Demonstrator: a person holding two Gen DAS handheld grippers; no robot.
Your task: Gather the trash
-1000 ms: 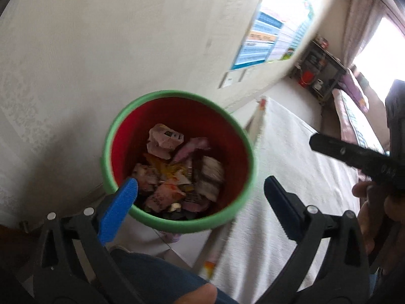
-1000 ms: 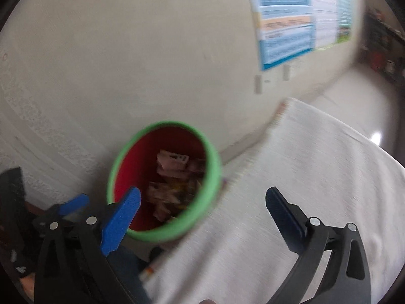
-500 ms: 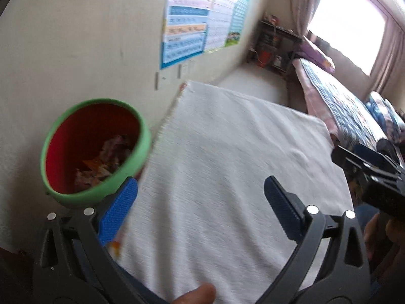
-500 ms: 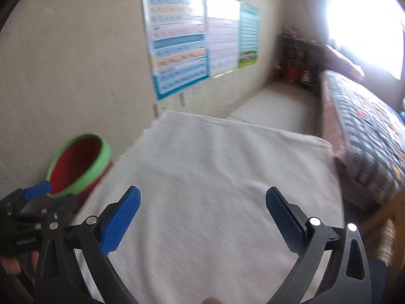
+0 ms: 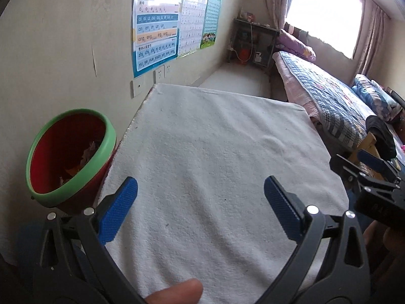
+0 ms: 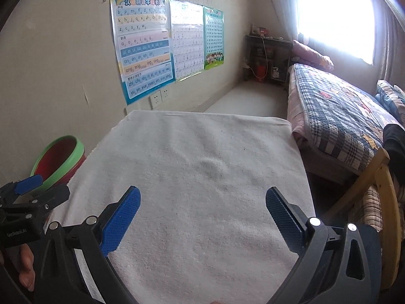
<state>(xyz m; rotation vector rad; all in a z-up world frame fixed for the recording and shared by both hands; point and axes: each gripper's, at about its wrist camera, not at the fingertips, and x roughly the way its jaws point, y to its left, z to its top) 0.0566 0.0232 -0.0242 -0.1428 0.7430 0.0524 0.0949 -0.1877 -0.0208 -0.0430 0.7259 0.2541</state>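
A red bin with a green rim (image 5: 73, 177) stands on the floor at the left of a table covered with a white towel (image 5: 215, 167). Crumpled wrappers (image 5: 88, 154) lie inside it. The bin also shows in the right wrist view (image 6: 63, 162), by the towel-covered table (image 6: 202, 177). My left gripper (image 5: 200, 202) is open and empty above the towel's near part. My right gripper (image 6: 202, 210) is open and empty above the towel too. No trash shows on the towel.
A wall with posters (image 6: 144, 48) and sockets (image 6: 158, 98) runs along the left. A bed with a plaid quilt (image 6: 336, 109) is at the right, a dark shelf (image 6: 268, 58) at the back, and a wooden chair (image 6: 379, 177) at the near right.
Both grippers have swung right and up from over the bin to over the towel. The bin has shifted to the left edge of both views. Both stay open and empty.
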